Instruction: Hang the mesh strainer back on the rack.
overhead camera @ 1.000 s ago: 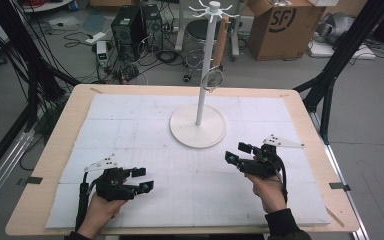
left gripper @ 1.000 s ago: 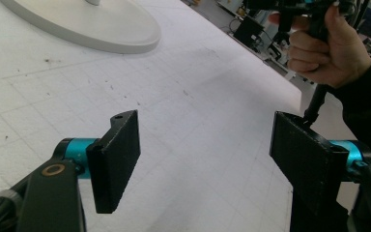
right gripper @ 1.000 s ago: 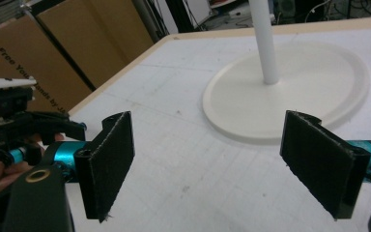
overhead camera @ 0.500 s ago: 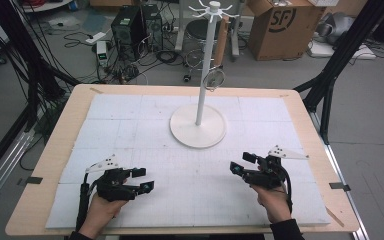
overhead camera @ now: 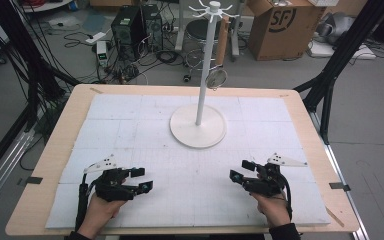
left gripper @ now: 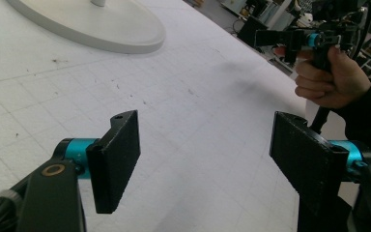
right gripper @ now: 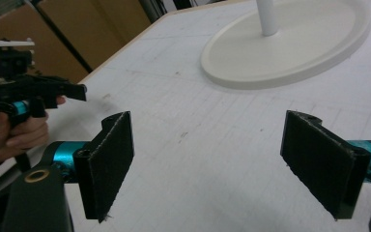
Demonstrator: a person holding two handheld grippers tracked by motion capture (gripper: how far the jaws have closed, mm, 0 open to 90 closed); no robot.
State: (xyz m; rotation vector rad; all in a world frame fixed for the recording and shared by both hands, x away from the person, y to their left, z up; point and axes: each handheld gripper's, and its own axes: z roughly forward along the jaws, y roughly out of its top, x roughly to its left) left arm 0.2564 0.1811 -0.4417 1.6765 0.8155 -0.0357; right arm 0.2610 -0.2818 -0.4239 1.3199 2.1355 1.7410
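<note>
Two grippers: left gripper (overhead camera: 141, 179) and right gripper (overhead camera: 240, 170), jaws apart, empty, near the stand (overhead camera: 198, 125).
Risk: a careless reach could tip the stand.

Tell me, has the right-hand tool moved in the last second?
Yes. The right tool has drawn back toward the person's table edge, away from the white stand's base.

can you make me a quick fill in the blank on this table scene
1. Both tools, the left tool and right tool, have their jaws ____.
2. The white stand rests on a ____ base.
3. A small ring ____ from the stand's pole.
4. The tools hold ____.

Missing words: open; round; hangs; nothing
</note>
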